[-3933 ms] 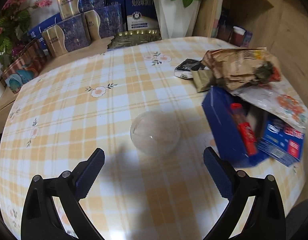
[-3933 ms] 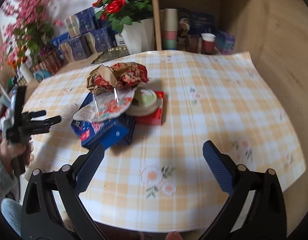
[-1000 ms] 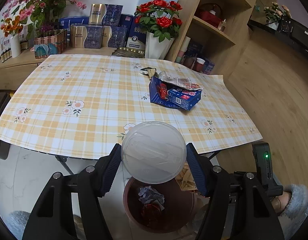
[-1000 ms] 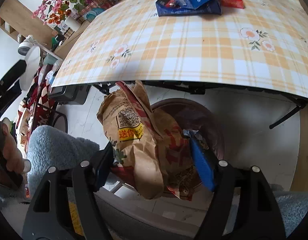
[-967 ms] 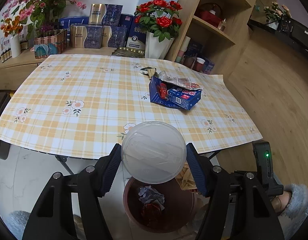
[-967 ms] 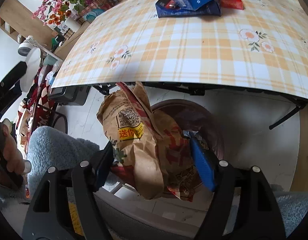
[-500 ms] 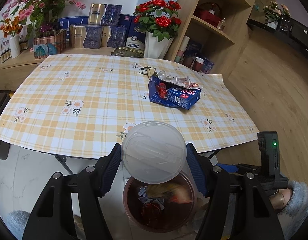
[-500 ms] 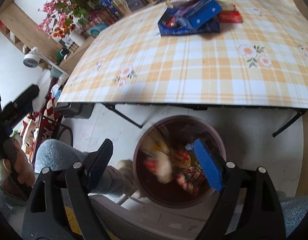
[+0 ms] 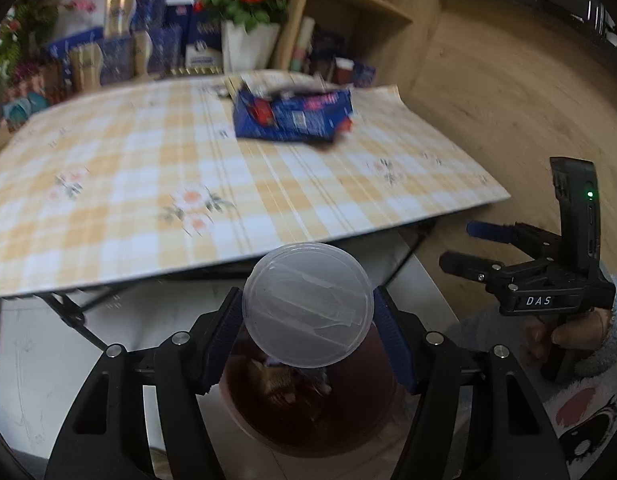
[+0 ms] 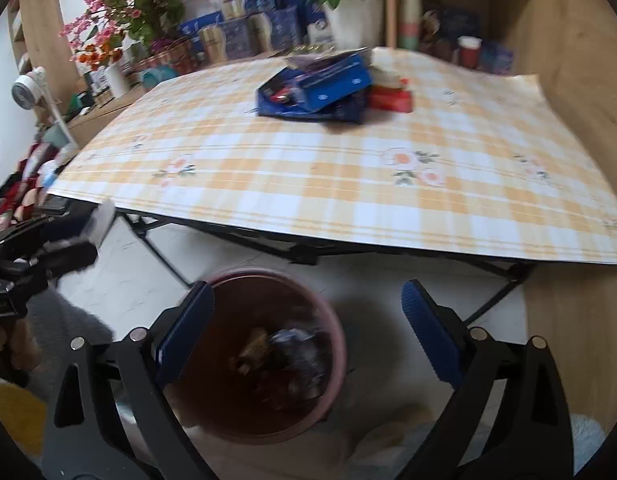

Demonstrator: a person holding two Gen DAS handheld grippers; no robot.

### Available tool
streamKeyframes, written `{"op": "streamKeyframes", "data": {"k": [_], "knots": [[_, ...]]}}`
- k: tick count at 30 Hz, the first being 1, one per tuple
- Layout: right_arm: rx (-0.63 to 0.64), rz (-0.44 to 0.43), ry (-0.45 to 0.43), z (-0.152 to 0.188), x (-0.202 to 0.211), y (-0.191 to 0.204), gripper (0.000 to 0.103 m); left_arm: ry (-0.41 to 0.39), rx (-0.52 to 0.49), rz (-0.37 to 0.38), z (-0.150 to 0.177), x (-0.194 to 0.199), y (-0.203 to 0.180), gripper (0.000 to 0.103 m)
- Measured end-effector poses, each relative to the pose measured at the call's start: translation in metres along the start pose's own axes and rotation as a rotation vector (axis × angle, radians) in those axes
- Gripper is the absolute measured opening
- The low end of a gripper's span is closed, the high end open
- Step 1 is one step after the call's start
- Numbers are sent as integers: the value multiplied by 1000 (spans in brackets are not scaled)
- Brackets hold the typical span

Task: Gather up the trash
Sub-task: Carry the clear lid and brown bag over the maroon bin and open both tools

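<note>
My left gripper (image 9: 308,328) is shut on a clear round plastic lid (image 9: 308,304) and holds it above a pink-brown trash bin (image 9: 308,420) on the floor by the table edge. The bin (image 10: 264,352) holds the crumpled paper bag and other scraps. My right gripper (image 10: 304,336) is open and empty above the bin; it also shows in the left wrist view (image 9: 484,248). Blue packaging and a red box (image 10: 324,84) lie on the checked tablecloth (image 10: 308,176).
The folding table's black legs (image 10: 496,292) stand close behind the bin. Boxes, a white vase of red roses (image 10: 348,8) and wooden shelves line the back. The person's knees in grey fleece are near the bin.
My right gripper opened and dropped the brown paper bag into the bin, then lifted and tilted up. My left gripper kept the lid and moved closer over the bin.
</note>
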State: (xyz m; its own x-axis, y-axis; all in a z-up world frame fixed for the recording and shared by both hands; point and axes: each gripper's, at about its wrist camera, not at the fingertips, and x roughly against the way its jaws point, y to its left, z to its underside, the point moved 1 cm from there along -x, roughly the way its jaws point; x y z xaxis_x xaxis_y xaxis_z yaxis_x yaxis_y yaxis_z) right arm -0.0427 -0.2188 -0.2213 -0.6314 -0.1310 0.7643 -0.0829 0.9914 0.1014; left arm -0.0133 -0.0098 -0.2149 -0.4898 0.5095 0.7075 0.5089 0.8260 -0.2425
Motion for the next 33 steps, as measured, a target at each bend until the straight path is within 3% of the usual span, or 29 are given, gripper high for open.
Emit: {"op": "streamKeyframes", "data": {"k": [7, 11, 22, 24, 26, 28, 33], "knots": [[-6, 52, 42, 6, -13, -2, 95, 80, -7, 24, 15, -33, 8, 64], [-8, 66, 54, 7, -17, -1, 95, 139, -27, -1, 34, -45, 14, 64], [-2, 71, 73, 10, -20, 0, 95, 176, -128, 24, 44, -55, -9, 65], [-2, 70, 76, 10, -21, 0, 95, 180, -134, 23, 45, -57, -11, 69], [-3, 69, 79, 10, -22, 0, 95, 172, -133, 12, 44, -57, -11, 82], [-2, 70, 84, 11, -23, 1, 95, 156, -123, -2, 43, -55, -9, 88], [0, 71, 90, 11, -24, 1, 95, 140, -60, -32, 39, -53, 5, 90]]}}
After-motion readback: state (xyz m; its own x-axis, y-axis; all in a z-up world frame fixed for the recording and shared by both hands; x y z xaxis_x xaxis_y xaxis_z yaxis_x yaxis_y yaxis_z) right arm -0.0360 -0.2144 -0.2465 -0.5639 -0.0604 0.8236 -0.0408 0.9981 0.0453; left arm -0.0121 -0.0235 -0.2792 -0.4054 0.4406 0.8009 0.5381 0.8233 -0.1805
